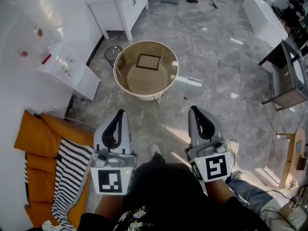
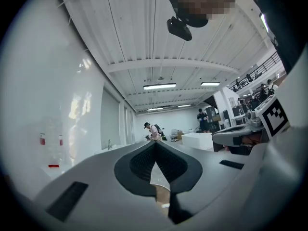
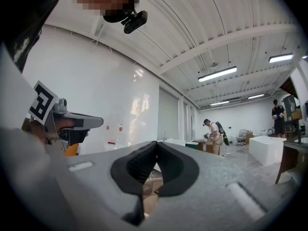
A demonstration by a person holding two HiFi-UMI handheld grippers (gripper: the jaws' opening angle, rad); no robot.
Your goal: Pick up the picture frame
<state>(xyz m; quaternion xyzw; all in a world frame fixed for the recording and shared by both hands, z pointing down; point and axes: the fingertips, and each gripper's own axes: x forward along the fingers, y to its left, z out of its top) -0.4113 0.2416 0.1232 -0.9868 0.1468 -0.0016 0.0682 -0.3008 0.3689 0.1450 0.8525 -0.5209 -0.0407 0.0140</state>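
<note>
The picture frame [image 1: 148,61] lies on a round table [image 1: 144,82] over grey floor [image 1: 216,57].

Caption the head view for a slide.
Left gripper and right gripper, both shut, face a picture frame on a round table.

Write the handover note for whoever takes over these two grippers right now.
Left gripper: shut, empty.
Right gripper: shut, empty.
Both point ahead at about the same height, side by side.
The picture frame lies flat on the round table ahead, well apart from both grippers.
Done: nothing gripped yet.
Left to do: step up to the table, open one gripper's jaws, probably close on an edge of the frame, then lift it.
</note>
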